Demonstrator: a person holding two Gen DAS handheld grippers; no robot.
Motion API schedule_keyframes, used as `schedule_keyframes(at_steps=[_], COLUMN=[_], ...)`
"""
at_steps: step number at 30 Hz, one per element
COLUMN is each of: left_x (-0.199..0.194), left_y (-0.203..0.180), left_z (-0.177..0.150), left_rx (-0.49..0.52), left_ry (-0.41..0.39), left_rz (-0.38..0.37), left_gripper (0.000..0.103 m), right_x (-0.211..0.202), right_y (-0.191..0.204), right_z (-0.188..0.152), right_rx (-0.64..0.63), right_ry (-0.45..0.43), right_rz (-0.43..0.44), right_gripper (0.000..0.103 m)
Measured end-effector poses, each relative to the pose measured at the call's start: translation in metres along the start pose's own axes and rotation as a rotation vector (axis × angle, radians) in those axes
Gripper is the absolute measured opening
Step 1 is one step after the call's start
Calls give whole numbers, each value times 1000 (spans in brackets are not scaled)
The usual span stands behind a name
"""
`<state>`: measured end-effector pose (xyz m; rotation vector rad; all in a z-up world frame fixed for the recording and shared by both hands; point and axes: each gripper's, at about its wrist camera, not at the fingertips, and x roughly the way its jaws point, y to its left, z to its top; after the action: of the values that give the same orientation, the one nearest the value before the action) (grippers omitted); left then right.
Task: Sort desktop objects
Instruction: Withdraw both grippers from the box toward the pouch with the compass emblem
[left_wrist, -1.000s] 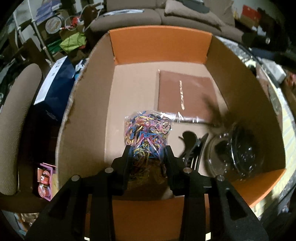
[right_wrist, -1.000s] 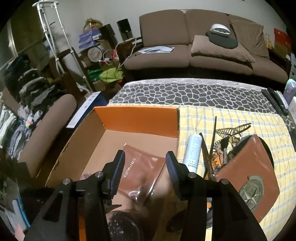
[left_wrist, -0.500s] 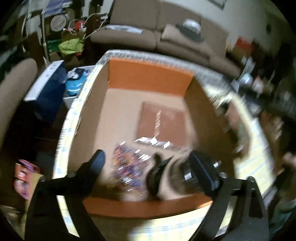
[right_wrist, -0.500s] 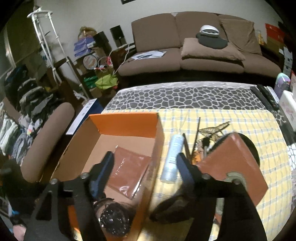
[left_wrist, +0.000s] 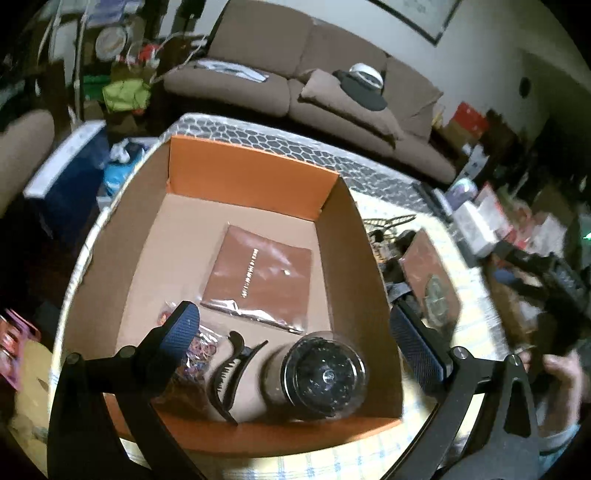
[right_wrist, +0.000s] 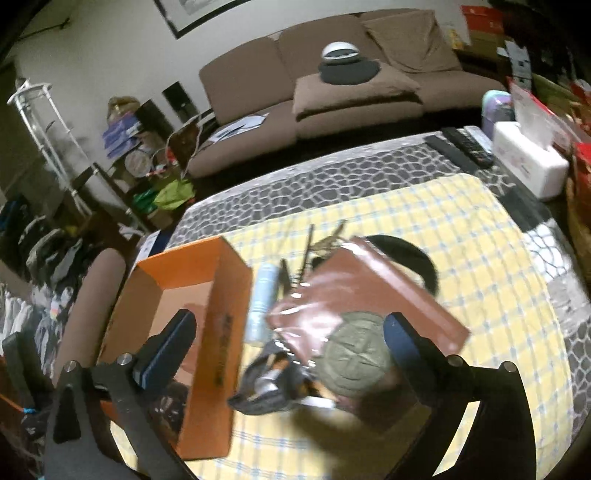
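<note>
An orange cardboard box (left_wrist: 255, 181) holds a brown wrapped booklet (left_wrist: 258, 280), a bag of coloured rubber bands (left_wrist: 195, 354), a black hair claw (left_wrist: 229, 369) and a clear round jar (left_wrist: 321, 373). My left gripper (left_wrist: 295, 332) is open and empty above the box's near end. My right gripper (right_wrist: 288, 332) is open and empty above a pile on the yellow checked cloth (right_wrist: 480, 266): a brown notebook with a compass emblem (right_wrist: 369, 310), a white tube (right_wrist: 262, 302), a dark pouch (right_wrist: 273, 387) and thin sticks (right_wrist: 310, 243). The box (right_wrist: 218, 325) lies to its left.
A grey cobble-pattern cover (right_wrist: 332, 184) lies beyond the cloth. Remote controls (right_wrist: 465, 147) and a white tissue box (right_wrist: 528, 158) sit at the far right. A brown sofa (right_wrist: 332, 85) stands behind. A brown chair (right_wrist: 96, 295) stands left of the box.
My left gripper has opened and let go of the rubber band bag, which now lies in the box, and has pulled up and back. My right gripper has opened wide and moved right over the pile.
</note>
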<state>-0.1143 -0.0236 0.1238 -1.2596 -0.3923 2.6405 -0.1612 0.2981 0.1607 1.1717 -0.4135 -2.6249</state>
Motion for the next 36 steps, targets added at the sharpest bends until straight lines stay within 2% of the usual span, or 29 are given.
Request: schedule_keyframes(at_steps=[3, 6, 17, 22, 27, 31, 36], left_x=[4, 8, 14, 23, 42, 61, 73], left_y=[-23, -43, -100, -134, -163, -172, -187], left_z=[-3, -9, -14, -17, -28, -40, -54], left_rx=[76, 126, 141, 209, 292, 288, 326], left_ry=[-3, 0, 1, -1, 31, 98, 118], left_rz=[73, 95, 6, -44, -56, -79, -82], left_gripper=[103, 103, 103, 103, 103, 103, 103], right_x=[-5, -9, -16, -13, -5, 3, 17], right_y=[-13, -22, -51, -71, -96, -113, -135], right_z=[-6, -12, -27, -26, -24, -22, -24], right_rx=[2, -11, -30, -19, 10, 52, 134], right_ry=[2, 9, 28, 51, 80, 102, 143], right_rz=[-52, -104, -186, -217, -212, -196, -150], right_gripper=[103, 103, 103, 103, 103, 103, 103])
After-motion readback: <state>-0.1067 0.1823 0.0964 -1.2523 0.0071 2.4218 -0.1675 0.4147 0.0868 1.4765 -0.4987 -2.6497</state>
